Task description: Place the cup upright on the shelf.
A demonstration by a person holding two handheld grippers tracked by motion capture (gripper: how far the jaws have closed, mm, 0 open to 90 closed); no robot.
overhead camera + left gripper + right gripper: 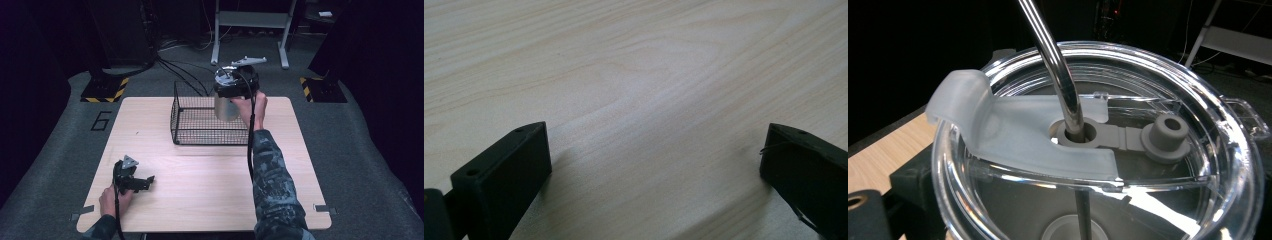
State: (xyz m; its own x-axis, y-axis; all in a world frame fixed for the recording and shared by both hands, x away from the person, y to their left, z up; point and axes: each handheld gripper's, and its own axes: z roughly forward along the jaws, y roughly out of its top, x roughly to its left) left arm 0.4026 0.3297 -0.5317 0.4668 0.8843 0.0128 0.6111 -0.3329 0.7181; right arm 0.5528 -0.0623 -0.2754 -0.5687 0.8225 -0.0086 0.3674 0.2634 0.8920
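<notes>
The right gripper [231, 95] is clamped on a steel tumbler [226, 108], held upright over the near right corner of the wire basket [200, 122], presumably so it can be lowered in level. A metal straw [1058, 65] passes through the clear lid [1168, 90]. The left gripper [145, 181] is rested on the table [210, 175], jaws spread apart and empty, well clear of the work.

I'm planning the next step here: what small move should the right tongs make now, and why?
Probably lower the steel tumbler straight down into the wire basket. The right tongs hold it raised over the basket's right side, its clear lid and metal straw still upright.
</notes>
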